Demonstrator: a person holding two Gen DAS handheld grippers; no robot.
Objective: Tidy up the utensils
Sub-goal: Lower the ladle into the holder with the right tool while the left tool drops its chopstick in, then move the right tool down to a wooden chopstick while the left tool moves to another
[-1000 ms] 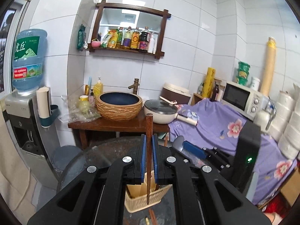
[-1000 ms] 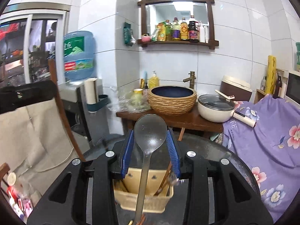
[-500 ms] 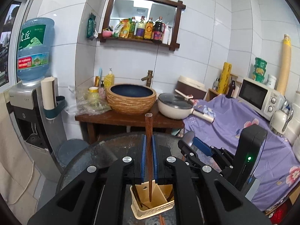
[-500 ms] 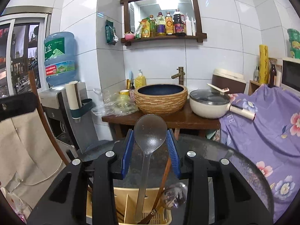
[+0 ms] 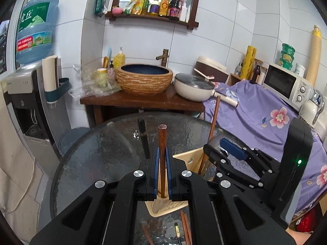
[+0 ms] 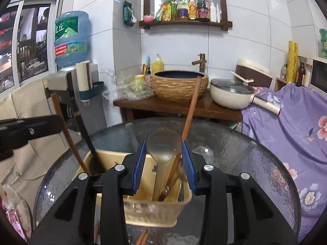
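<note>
Left wrist view first: nearest the lens, a few loose chopsticks point(image 5: 185, 227) lie on the glass table point(image 5: 106, 155) right at the bottom edge. Just past them the left gripper point(image 5: 161, 159) is clamped tight on a dark wooden chopstick point(image 5: 162, 143), held upright with its lower end down inside the beige utensil holder point(image 5: 163, 206). Right of it, the right gripper point(image 5: 222, 149) sits over the same holder, so that side is crowded. The left half of the tabletop is bare glass out to its round rim.

Right wrist view: the right gripper point(image 6: 163, 161) has its blue pads pinching the bowl of a translucent spoon point(image 6: 163, 145), handle pointing down into the holder's point(image 6: 151, 210) middle section. A brown chopstick point(image 6: 190, 114) leans out toward the far right, and a black one point(image 6: 90, 140) plus another brown one stand in the left compartment. The holder's near wall almost touches the gripper body. Farther off, open glass runs to the table's far edge, then the wooden stand point(image 6: 173, 106) with the woven basin point(image 6: 179, 83).
</note>
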